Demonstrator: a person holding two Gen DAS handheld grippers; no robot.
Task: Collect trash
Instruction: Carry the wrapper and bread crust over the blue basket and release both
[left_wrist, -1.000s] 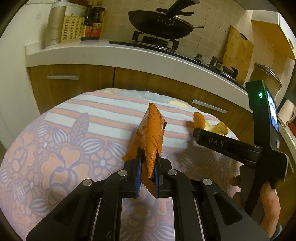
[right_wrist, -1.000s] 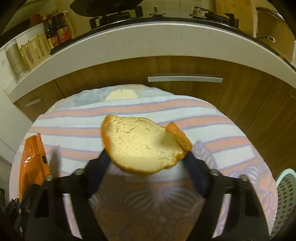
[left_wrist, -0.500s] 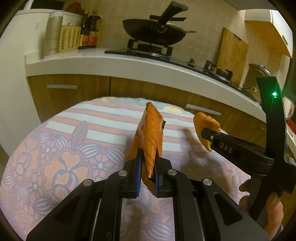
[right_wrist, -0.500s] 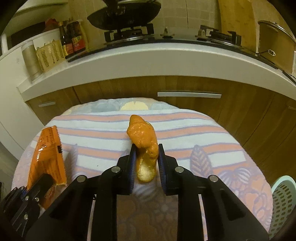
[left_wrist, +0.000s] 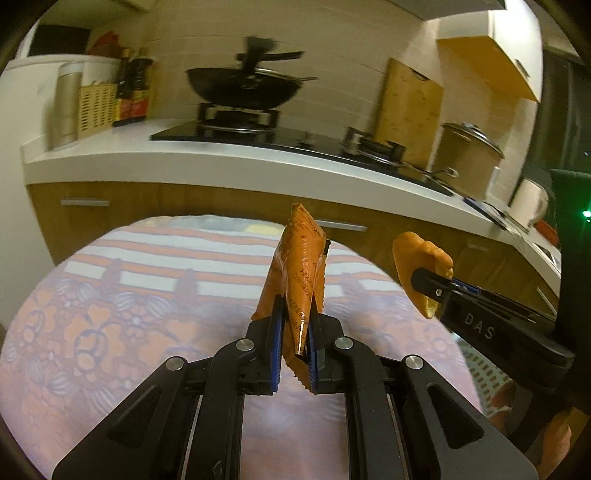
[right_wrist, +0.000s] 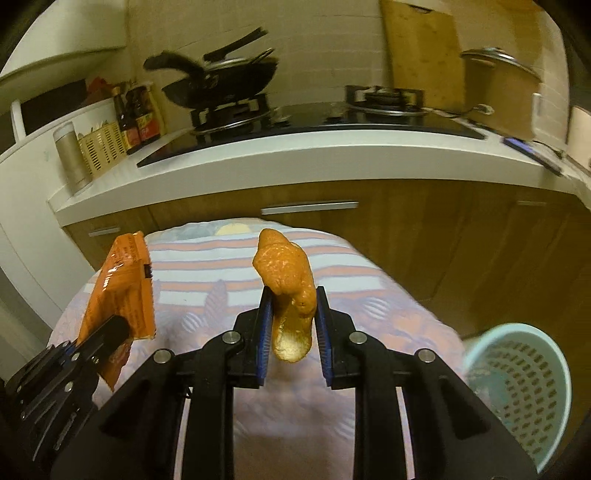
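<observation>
My left gripper (left_wrist: 294, 325) is shut on an orange snack wrapper (left_wrist: 301, 266) and holds it upright above the round table. The wrapper also shows at the left of the right wrist view (right_wrist: 122, 291). My right gripper (right_wrist: 291, 317) is shut on a folded orange peel (right_wrist: 288, 280), lifted off the table; the peel also shows at the right of the left wrist view (left_wrist: 421, 266). A light blue perforated trash basket (right_wrist: 517, 384) stands on the floor, low and right of the table.
The table wears a floral, striped cloth (left_wrist: 129, 295). Behind it runs a white counter (left_wrist: 221, 162) over wooden cabinets, with a wok (left_wrist: 243, 88) on a stove, bottles, a cutting board and a pot.
Both grippers rose from the table with their loads. The right gripper closed on the peel, folding it, and swung toward the right so the blue basket came into view.
</observation>
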